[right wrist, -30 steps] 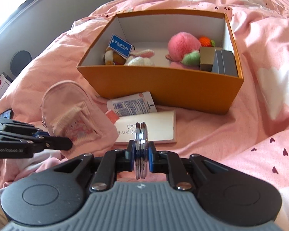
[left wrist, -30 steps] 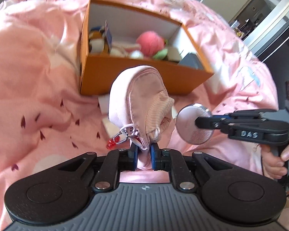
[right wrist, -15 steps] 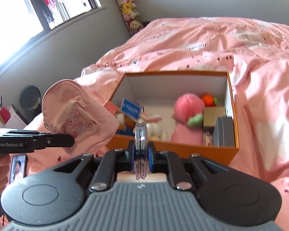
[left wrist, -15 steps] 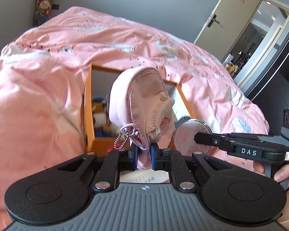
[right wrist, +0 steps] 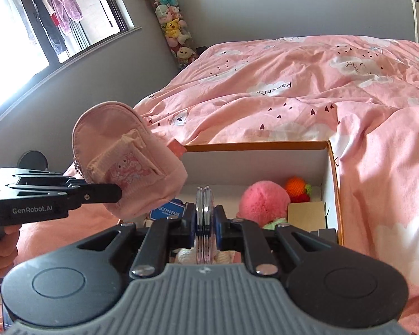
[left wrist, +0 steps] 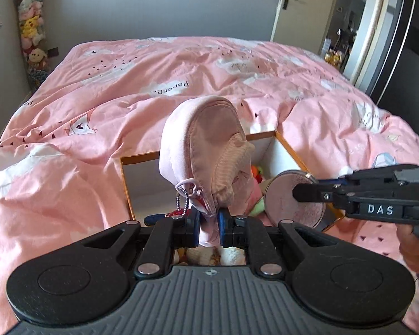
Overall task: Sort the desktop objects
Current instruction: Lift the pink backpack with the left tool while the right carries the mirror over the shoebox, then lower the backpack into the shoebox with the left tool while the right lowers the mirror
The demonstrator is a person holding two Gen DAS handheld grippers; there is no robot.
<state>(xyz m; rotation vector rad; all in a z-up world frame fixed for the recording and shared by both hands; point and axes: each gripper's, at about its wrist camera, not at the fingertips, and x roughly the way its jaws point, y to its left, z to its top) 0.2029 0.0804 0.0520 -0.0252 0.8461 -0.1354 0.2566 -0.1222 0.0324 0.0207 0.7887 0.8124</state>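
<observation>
Left tool clamps small pink fabric backpack pouch, right tool clamps round clear-rimmed compact; both above open orange cardboard box.

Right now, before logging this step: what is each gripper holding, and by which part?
The left gripper pinches the pink pouch by its bottom edge; the right gripper clamps the round compact edge-on across its flat faces.

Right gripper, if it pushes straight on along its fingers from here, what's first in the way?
Probably the open orange box: the right gripper, shut on the round compact, points down into it, toward the far white inner wall above the pink plush ball. Depth is unclear; the toys might come first.
</observation>
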